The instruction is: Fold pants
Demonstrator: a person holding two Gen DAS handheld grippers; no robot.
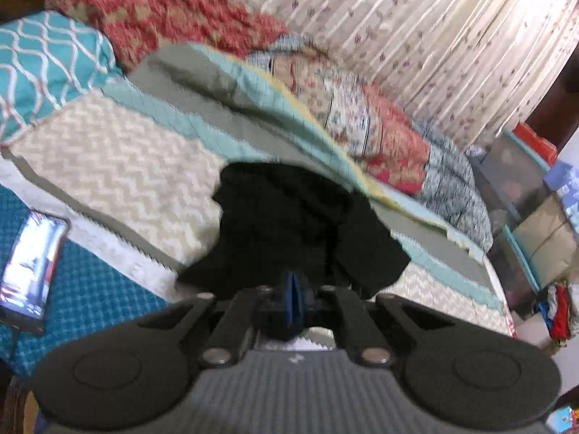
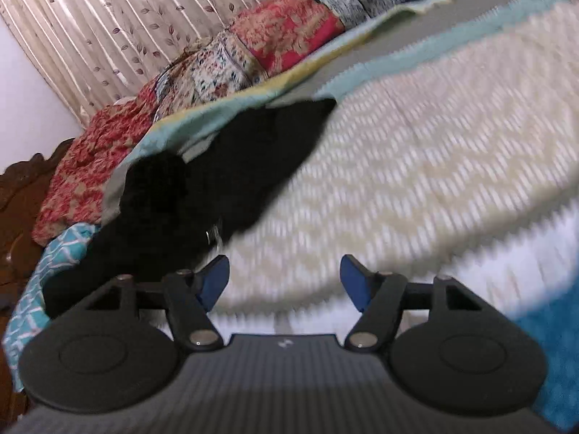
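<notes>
Here, left wrist view: left claw with its blue pads pressed together, black pants bunched right at the tips; whether cloth is pinched between them cannot be told. The pants lie on the cream chevron bedspread of the bed, a lit phone at far left. Right wrist view, blurred: right claw with its pads apart, nothing between them, over the bedspread. The pants stretch along the bed's left side, just beside the left pad.
</notes>
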